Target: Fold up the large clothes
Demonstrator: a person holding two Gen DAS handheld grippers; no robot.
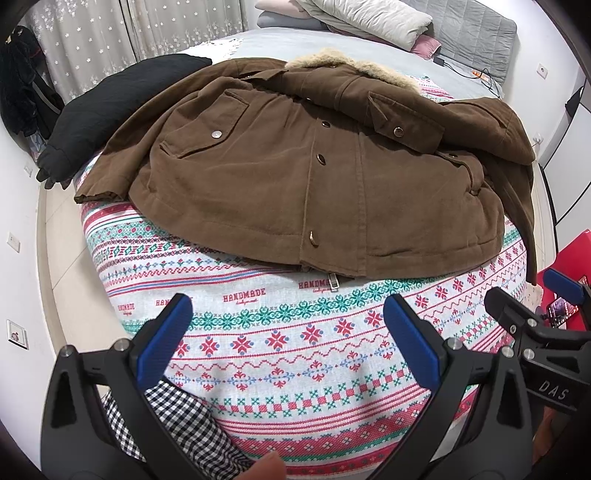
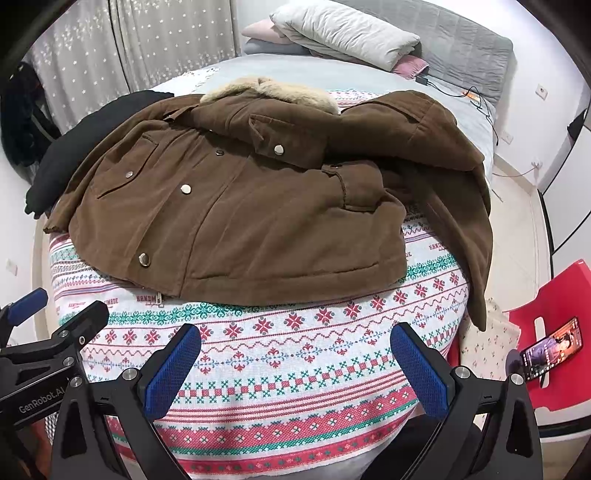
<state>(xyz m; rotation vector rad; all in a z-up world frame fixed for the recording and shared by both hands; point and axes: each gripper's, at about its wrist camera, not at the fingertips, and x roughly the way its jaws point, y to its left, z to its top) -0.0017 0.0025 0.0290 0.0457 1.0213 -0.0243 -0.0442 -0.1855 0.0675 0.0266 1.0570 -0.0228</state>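
A brown jacket (image 1: 295, 166) with a beige fur collar (image 1: 343, 64) lies front up on a patterned bedspread (image 1: 280, 343), its right sleeve folded over the chest and hanging off the bed's right side. It also shows in the right wrist view (image 2: 240, 206). My left gripper (image 1: 288, 332) is open and empty, above the bedspread just in front of the jacket's hem. My right gripper (image 2: 295, 362) is open and empty, also short of the hem. Each gripper shows at the edge of the other's view.
A black garment (image 1: 107, 110) lies at the jacket's left. Pillows and folded bedding (image 2: 343, 33) sit at the head of the bed. A red chair (image 2: 554, 332) with a lit phone (image 2: 550, 347) stands at the right. A checked sleeve (image 1: 177, 417) is under my left gripper.
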